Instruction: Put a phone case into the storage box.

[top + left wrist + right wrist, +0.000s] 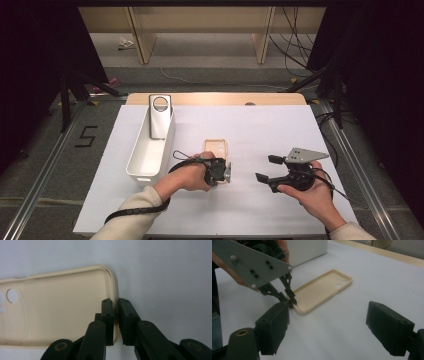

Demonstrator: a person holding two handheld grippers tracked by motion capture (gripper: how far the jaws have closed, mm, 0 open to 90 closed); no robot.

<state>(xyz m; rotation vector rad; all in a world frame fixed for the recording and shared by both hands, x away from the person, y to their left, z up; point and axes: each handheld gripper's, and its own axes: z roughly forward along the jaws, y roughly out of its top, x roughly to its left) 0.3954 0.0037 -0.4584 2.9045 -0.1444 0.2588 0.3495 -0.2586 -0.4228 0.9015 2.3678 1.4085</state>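
Observation:
A cream phone case [215, 146] lies hollow side up on the white table cover, near the middle. My left gripper [216, 161] comes at its near end and is shut on the case's rim. In the left gripper view the two black pads pinch the thin side wall of the case [57, 307] at one rounded corner, one pad inside and one outside, with the gripper [115, 301] low to the sheet. My right gripper [267, 168] rests to the right of the case, open and holding nothing. The right gripper view has its wide jaws [329, 322] facing the case [322, 288] and the left gripper [292, 302].
A long white bin [135, 161] stands left of the case, with a grey flat object with a round hole [161, 115] leaning in its far end. The white cover [250, 210] spans the table; metal rails and cables run along both sides.

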